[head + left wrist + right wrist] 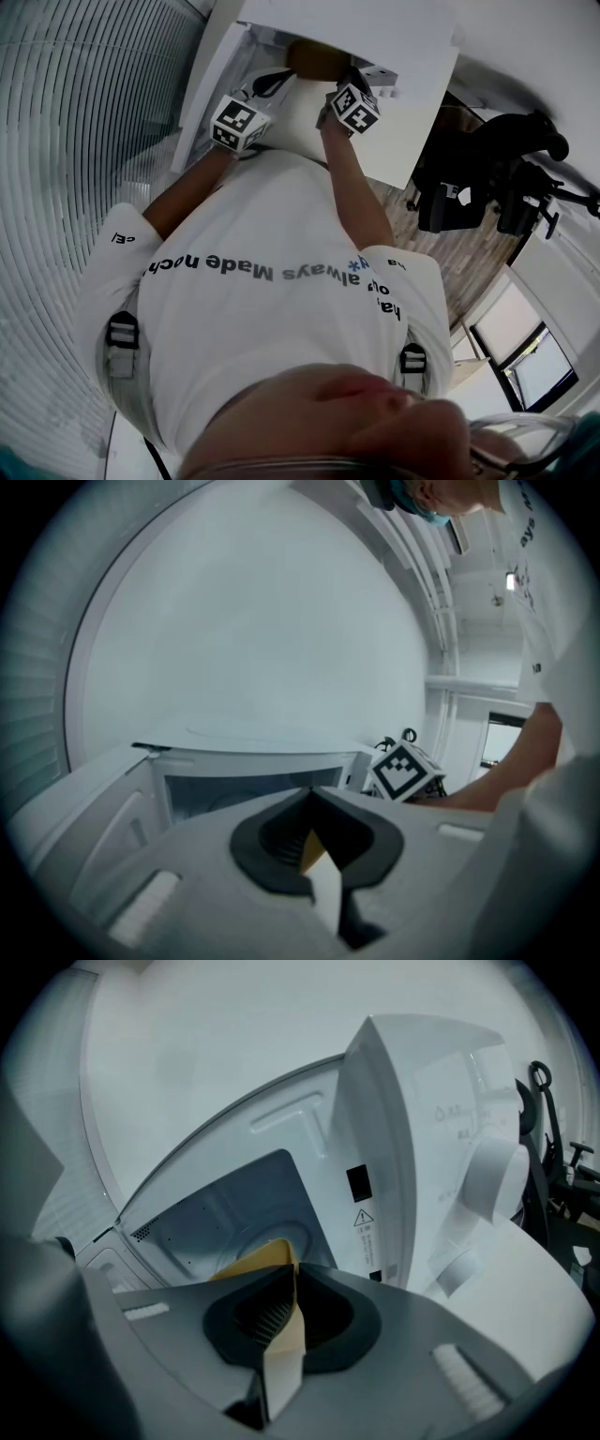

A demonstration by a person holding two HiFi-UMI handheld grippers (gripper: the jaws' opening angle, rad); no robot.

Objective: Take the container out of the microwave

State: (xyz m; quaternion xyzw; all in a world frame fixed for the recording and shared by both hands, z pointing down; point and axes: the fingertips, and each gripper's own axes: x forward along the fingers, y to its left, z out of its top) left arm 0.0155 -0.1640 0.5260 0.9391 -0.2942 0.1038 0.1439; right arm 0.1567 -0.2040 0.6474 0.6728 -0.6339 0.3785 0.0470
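- Drawing the tan container (314,58) out level is the step in hand, as I judge it. In the head view it sits at the mouth of the white microwave (417,56), upper middle of the frame. The left gripper (269,87) and right gripper (343,84) flank it. Both hands should come back at one pace, so the container neither tips nor catches the opening.
- Across the middle of the same view, the person's T-shirt (281,216) carries a line of print, upside down in the frame. "Made" and "always" can be read. The rest is lost in folds.
- In the left gripper view, the jaws are closed narrow on a thin pale and yellow edge at lower centre, seemingly the container's rim. The open cavity (234,789) lies beyond. Such a thin hold looks slight to me, so an even squeeze and no wrist twist would serve best.
- In the right gripper view, the jaws pinch the yellowish rim at lower centre. The container's body rises just past them, before the cavity.
- At the right, the control panel (441,1101) bears two knobs (495,1181). The warning label (363,1219) shows a triangle sign, but its small print, like the faint panel lettering, is too small to read.
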